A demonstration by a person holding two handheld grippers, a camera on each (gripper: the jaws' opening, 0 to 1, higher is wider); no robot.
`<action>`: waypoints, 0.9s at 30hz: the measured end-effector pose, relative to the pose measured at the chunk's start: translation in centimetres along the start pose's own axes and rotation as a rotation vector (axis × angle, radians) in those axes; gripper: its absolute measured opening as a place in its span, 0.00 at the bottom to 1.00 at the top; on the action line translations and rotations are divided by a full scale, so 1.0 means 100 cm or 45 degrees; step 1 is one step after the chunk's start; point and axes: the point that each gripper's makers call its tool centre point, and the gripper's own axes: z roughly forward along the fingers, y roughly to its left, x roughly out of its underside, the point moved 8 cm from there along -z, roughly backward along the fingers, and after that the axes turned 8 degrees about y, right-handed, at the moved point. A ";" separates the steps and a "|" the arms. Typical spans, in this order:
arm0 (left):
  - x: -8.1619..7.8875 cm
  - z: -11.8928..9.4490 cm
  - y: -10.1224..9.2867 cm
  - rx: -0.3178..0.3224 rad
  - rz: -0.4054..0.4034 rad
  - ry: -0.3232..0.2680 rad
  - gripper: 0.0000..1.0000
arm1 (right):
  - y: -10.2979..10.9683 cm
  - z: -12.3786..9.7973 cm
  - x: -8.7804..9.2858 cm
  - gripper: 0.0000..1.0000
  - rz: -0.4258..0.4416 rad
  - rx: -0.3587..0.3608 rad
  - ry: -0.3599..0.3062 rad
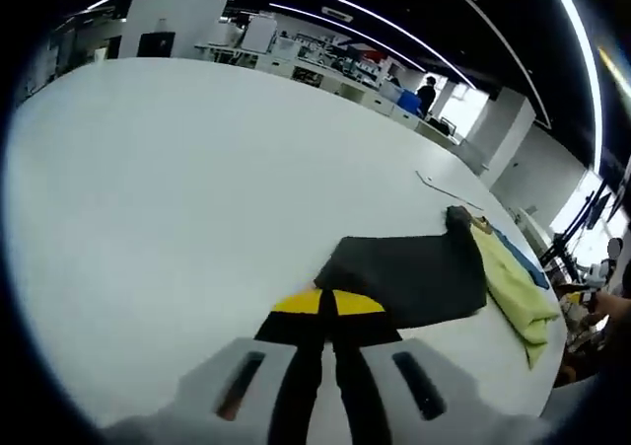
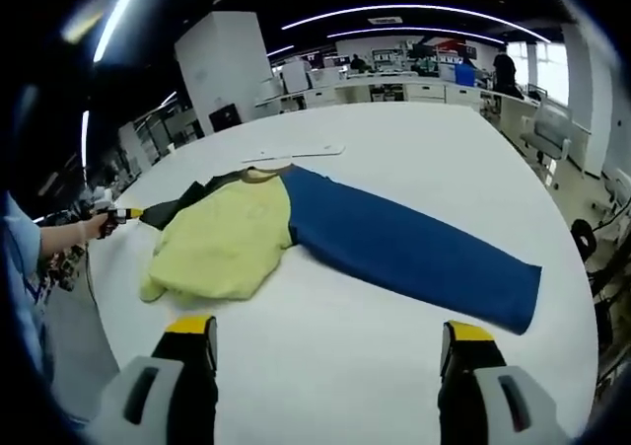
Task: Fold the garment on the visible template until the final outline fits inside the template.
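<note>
A garment lies flat on the white table [image 2: 325,366]. It has a yellow-green body [image 2: 225,238], a long blue sleeve [image 2: 414,248] and a black sleeve [image 2: 173,208]. In the left gripper view the black sleeve [image 1: 414,275] spreads just beyond my left gripper [image 1: 326,303]. The jaws are pressed together at the sleeve's near edge, with the yellow body [image 1: 513,287] behind. The left gripper [image 2: 120,213] holds the black sleeve's end, a hand behind it. My right gripper [image 2: 327,332] stands wide open, low over bare table just short of the garment.
A thin pale strip [image 2: 294,153] lies on the table beyond the collar. A person's hand [image 2: 84,230] and light blue clothing [image 2: 20,267] are at the table's left edge. The table edge drops off at right near a chair [image 2: 584,238]. Desks and a standing person [image 1: 426,94] are far behind.
</note>
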 end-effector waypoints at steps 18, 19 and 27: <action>-0.011 -0.010 0.040 -0.197 -0.051 -0.134 0.00 | 0.002 0.007 -0.001 0.95 -0.003 0.006 0.035; -0.011 -0.010 0.041 -0.200 -0.051 -0.129 0.00 | 0.002 0.007 -0.002 0.95 -0.005 0.007 0.033; -0.004 -0.012 0.038 -0.261 -0.135 -0.044 0.00 | 0.001 0.004 0.001 0.95 0.002 0.008 0.024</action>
